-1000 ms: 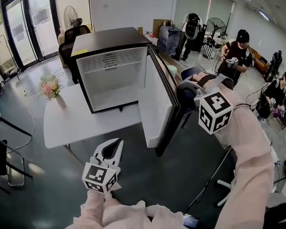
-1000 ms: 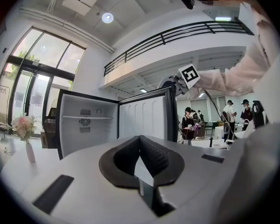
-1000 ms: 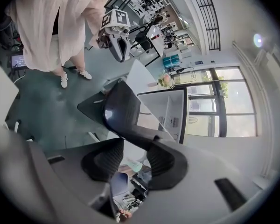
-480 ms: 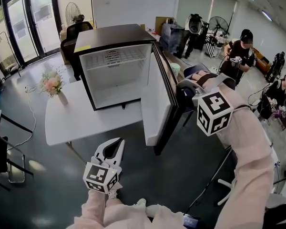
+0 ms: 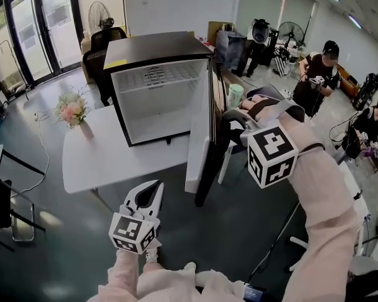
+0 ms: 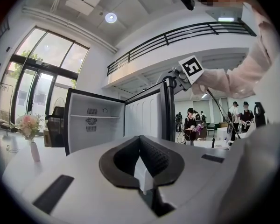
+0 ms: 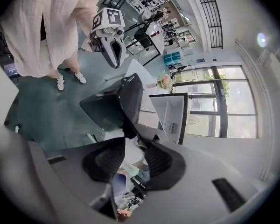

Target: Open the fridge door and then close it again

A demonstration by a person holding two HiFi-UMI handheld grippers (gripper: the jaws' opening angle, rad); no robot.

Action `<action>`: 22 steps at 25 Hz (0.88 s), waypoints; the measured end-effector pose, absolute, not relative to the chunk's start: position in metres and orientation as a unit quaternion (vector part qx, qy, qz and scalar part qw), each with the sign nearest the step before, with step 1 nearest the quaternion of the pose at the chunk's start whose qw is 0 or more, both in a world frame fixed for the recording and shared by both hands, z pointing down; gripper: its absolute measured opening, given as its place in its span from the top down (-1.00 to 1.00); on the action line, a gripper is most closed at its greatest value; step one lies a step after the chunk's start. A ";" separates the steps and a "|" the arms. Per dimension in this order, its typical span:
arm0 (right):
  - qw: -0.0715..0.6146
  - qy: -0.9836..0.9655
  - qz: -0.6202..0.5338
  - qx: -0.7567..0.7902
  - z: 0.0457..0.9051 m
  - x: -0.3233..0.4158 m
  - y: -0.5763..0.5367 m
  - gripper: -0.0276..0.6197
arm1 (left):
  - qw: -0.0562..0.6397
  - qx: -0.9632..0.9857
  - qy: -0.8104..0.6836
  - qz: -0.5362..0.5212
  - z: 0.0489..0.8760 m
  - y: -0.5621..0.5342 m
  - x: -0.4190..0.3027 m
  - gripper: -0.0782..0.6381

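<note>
Closing step: pushing the half-open fridge door toward the fridge on the surface, right gripper jaws just narrowing, unclamped astride its edge, left gripper clenched empty; next, swing fully shut.

Bright daylight from tall windows, ceiling lamp glaring, strong fisheye bending, black corners, nearest surfaces blurred.

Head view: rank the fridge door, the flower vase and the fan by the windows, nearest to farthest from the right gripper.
1. The fridge door, at the tips of the right gripper; its open jaws have just been closing, gripping nothing.
2. The flower vase, on the table's left side.
3. The fan, far back by the windows.
</note>
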State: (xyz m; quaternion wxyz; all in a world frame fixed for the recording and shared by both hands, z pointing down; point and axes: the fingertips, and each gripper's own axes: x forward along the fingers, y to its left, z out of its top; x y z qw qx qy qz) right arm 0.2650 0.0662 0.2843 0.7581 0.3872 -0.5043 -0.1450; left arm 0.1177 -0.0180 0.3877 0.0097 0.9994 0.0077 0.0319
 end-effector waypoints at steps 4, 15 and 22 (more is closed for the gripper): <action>0.764 -0.500 -0.147 0.380 0.283 0.259 0.054 0.53 | 0.011 0.999 0.005 0.031 0.387 -0.027 0.115 0.75; 0.769 -0.497 -0.152 0.371 0.282 0.246 0.022 0.55 | 0.020 0.999 -0.004 0.032 0.388 -0.053 0.103 0.75; 0.776 -0.494 -0.156 0.360 0.285 0.237 -0.014 0.58 | 0.027 0.999 -0.009 0.030 0.391 -0.080 0.097 0.75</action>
